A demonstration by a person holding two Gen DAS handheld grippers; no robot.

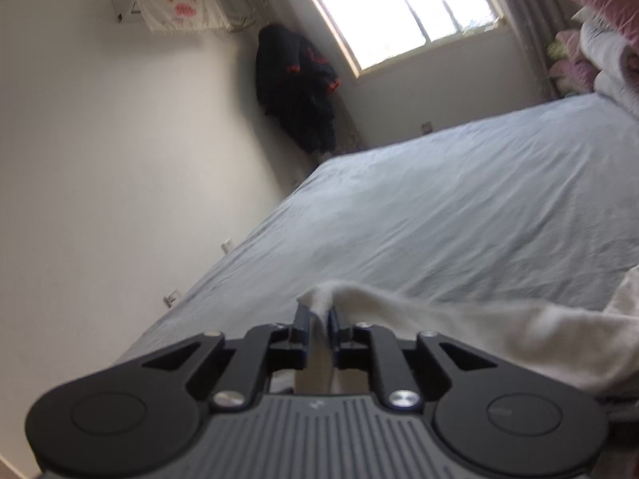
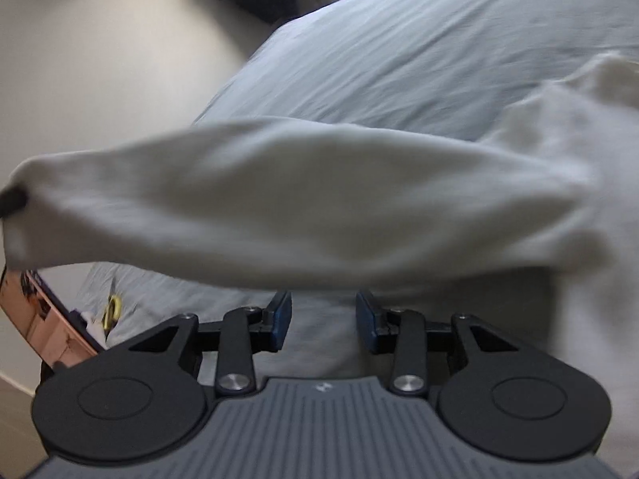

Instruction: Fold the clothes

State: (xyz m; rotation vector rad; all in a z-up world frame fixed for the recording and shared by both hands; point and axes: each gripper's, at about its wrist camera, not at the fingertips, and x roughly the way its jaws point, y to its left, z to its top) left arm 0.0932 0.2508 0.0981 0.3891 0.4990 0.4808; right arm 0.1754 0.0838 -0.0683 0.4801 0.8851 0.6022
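No text, number or brand can be read in either view. The air conditioner's cover (image 1: pixel 181 10) bears a red printed motif, too blurred to tell any lettering.

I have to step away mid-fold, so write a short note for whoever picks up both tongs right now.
Left tongs: shut on the end of the white garment, holding it raised above the bed.
Right tongs: open, empty, just under the stretched white cloth.
Garment: one part stretched out in the air, the rest bunched on the bed to the right.
Done: no fold visible yet.
Left: grip with the right tongs, spread flat, fold.
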